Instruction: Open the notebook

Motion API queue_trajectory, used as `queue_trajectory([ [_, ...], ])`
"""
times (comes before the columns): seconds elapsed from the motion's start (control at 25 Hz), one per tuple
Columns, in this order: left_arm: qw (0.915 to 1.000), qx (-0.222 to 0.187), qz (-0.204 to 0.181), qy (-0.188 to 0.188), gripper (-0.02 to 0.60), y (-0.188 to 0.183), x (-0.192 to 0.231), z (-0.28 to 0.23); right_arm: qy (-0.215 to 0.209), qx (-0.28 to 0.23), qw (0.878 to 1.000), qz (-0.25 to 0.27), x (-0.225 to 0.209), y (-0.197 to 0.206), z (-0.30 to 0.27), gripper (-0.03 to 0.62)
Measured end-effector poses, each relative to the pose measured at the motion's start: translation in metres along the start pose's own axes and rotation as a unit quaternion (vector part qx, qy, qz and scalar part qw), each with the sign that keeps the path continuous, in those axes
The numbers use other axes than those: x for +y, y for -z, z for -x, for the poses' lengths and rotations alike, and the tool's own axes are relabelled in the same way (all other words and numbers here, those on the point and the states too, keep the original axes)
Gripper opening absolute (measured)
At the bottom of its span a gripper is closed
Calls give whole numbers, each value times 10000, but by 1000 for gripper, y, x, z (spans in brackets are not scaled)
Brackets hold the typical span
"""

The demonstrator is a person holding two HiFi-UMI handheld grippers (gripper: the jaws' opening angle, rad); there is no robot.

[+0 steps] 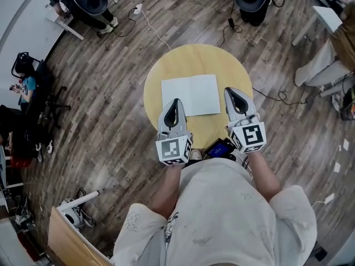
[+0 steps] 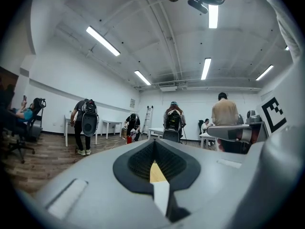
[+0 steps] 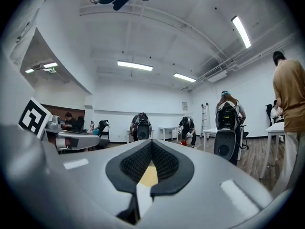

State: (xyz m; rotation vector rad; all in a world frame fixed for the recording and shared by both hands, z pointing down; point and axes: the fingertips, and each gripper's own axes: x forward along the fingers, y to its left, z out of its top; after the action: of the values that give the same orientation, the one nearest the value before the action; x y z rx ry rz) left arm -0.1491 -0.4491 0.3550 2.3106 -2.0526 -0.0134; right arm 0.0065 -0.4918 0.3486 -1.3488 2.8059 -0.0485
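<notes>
Ahead of my tips, notebook (image 1: 191, 95): lying flat with both white pages showing, spread across the middle of the round yellow surface (image 1: 166, 65). By my reading it is already open and the task looks done.
Left hand-held gripper (image 1: 176, 102): jaws pressed together with nothing between them. It is held level, its tip over the notebook's near edge, and appears raised clear of the paper.
Right hand-held gripper (image 1: 233, 92): jaws likewise closed and empty, held level, just off the notebook's right-hand edge, over bare wood.
Why held so: both sit high and clear, I judge, so neither jaw drags a page shut or creases the sheets.
Between the two: only the notebook's near half and a strip of surface.
Behind the right one, toward me: a dark device with a blue screen (image 1: 221, 148), partly hidden. What it is I cannot tell.
Risk: a loose page could spring back, since nothing pins it.
</notes>
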Motion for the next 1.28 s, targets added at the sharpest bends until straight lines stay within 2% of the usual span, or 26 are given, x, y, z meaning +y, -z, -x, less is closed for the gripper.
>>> queue_trajectory([
  [0.2, 10000, -56, 4, 74, 18, -8, -11, -7, -27, -171, 9998, -15, -14, -11, 4, 5],
  [0.32, 9999, -89, -26, 55, 18, -6, -4, -2, -33, -151, 9998, -98, -13, -4, 4, 5],
  [0.44, 9999, -127, -66, 33, 18, 7, 5, 8, -5, -127, 9998, -156, -6, 14, 7, 5],
  [0.64, 9999, -119, -95, 45, 18, 42, -12, 9, 43, -100, 9998, -140, -19, 49, 23, 5],
  [0.84, 9999, -105, -68, 65, 18, 69, -11, 3, 99, -67, 9999, -99, -23, 75, 20, 5],
  [1.28, 10000, 11, 10, 37, 18, 92, -7, 4, 146, 78, 9999, -10, -21, 96, 21, 5],
])
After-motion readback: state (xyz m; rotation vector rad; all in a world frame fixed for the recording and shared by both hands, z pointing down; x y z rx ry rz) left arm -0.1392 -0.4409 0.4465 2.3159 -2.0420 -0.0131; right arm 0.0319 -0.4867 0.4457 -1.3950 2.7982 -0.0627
